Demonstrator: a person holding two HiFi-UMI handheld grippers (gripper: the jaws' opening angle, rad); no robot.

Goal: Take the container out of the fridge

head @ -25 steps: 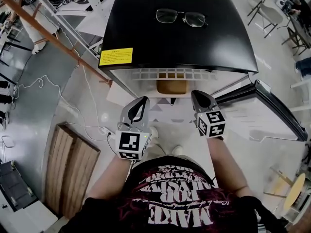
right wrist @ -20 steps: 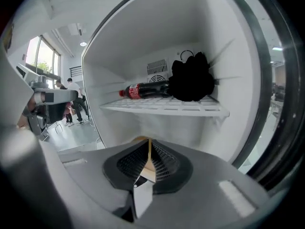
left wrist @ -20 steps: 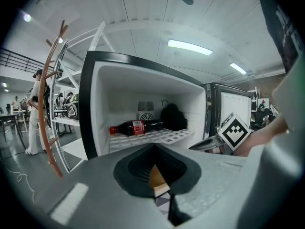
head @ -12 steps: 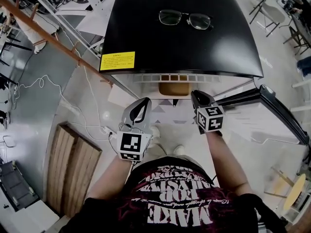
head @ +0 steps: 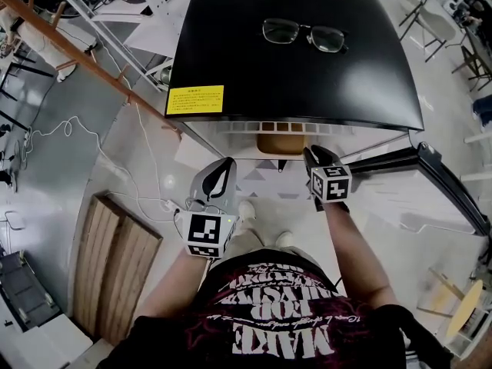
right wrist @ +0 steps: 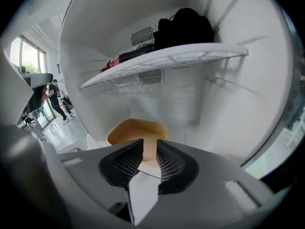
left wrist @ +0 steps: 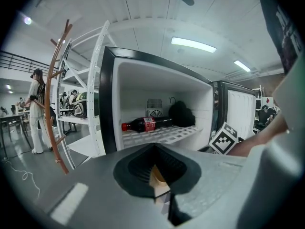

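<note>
The black mini fridge (head: 292, 60) stands open in front of me, its door (head: 415, 160) swung out to the right. A tan container (head: 280, 142) sits on the fridge floor under the wire shelf (right wrist: 167, 61). In the right gripper view the container (right wrist: 138, 130) lies just beyond my right gripper (right wrist: 150, 159), whose jaws stand a narrow gap apart and hold nothing. My right gripper (head: 314, 156) is at the fridge mouth, right of the container. My left gripper (head: 227, 164) hangs lower left, outside the fridge; in its own view (left wrist: 159, 185) a thin gap shows and nothing is held.
A cola bottle (left wrist: 145, 124) and a black bag (left wrist: 181, 114) lie on the wire shelf. Glasses (head: 304, 35) rest on the fridge top. A white shelf rack (left wrist: 81, 123) stands left of the fridge. Cables (head: 146, 183) and a wooden board (head: 115, 264) lie on the floor at left.
Both grippers have drifted a little toward the fridge, the right one closer to its opening. The jaws' gaps look the same.
</note>
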